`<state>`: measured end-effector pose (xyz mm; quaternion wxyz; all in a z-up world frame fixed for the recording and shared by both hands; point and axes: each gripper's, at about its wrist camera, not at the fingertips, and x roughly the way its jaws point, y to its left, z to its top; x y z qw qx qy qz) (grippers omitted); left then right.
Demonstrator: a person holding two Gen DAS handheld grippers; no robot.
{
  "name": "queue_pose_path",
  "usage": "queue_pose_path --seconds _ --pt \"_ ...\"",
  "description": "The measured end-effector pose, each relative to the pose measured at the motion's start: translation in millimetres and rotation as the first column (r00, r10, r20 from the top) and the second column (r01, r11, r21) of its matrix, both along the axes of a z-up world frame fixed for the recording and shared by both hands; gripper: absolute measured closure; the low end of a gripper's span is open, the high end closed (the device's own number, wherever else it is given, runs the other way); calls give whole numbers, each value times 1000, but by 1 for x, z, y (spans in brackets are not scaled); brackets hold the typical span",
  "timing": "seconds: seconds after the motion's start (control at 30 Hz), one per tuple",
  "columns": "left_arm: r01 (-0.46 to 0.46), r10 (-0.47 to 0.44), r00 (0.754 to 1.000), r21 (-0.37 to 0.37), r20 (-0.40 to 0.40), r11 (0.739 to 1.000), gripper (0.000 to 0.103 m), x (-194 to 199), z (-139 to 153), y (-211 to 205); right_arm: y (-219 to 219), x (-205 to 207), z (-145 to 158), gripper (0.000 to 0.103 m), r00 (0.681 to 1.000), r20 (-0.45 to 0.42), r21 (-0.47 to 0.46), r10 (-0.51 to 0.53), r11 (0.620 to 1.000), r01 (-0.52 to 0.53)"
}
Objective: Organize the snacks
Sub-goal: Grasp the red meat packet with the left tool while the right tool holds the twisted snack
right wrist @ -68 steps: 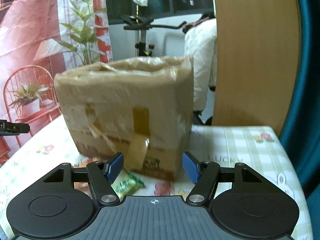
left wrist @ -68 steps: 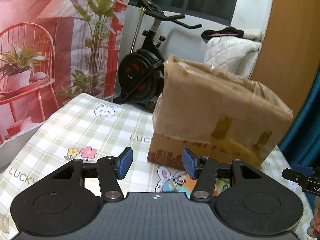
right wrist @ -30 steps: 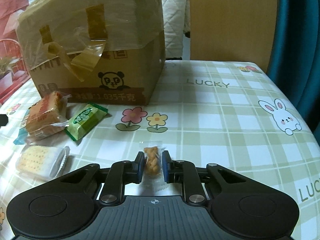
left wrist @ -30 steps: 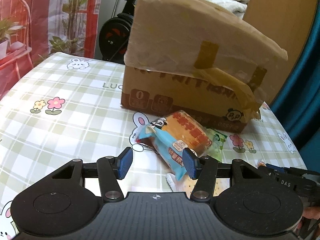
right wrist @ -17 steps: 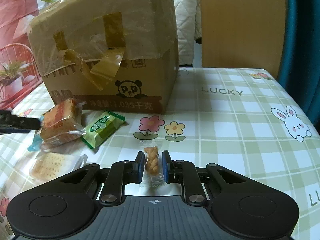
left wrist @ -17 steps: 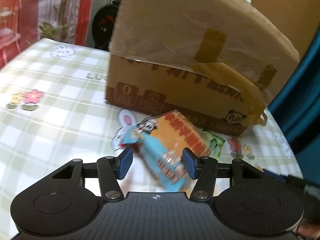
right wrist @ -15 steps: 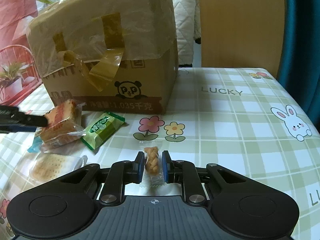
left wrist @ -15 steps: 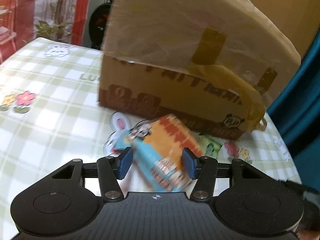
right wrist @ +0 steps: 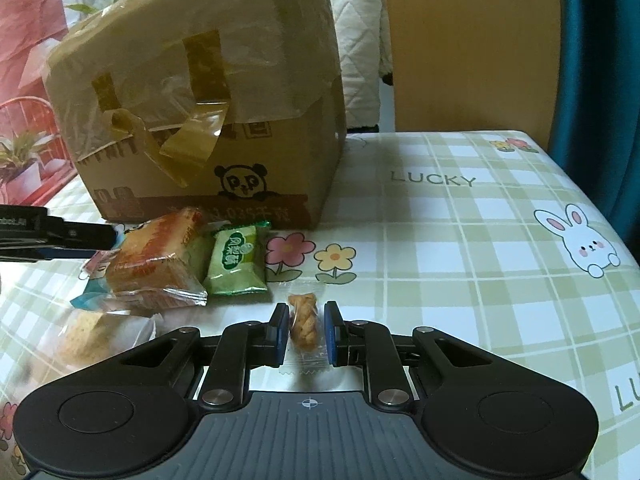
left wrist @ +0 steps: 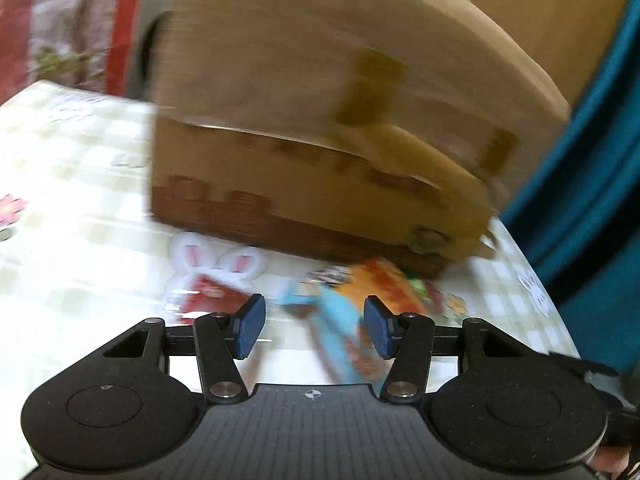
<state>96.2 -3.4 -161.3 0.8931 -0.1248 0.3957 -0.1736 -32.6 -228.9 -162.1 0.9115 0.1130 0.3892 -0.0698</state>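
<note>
my right gripper (right wrist: 306, 334) pinches the small twisty snack (right wrist: 303, 322). my left gripper (left wrist: 315, 327) is spread wide by the orange cake pack (left wrist: 376, 284).

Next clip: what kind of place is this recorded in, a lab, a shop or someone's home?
Most likely a home, a lived-in room rather than a lab. The snacks lie on a table with a checked bunny-and-flower "LUCKY" cloth, beside a taped cardboard box; a quilted white cover and a teal curtain show behind.
</note>
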Motion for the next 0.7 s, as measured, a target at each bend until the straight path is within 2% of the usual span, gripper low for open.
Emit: queue_pose_path --seconds 0.17,0.3,0.43,0.53,0.7 --pt "-92 93 995 45 -25 995 51 15 -9 27 2 5 -2 86 1000 -3 11 1 1000 -1" --pt "-111 112 994 65 -14 992 51 27 -12 29 5 7 -4 86 1000 -8 13 10 1000 -10" --pt "-90 90 996 23 -26 996 53 45 -14 29 5 7 -5 86 1000 -17 12 5 1000 -5" --pt "-54 50 995 -42 -85 998 59 60 -19 27 3 7 -6 86 1000 -22 9 2 1000 -2" --pt "0 1 996 8 -87 1000 59 67 -25 19 0 7 -5 86 1000 -23 13 -9 1000 10"
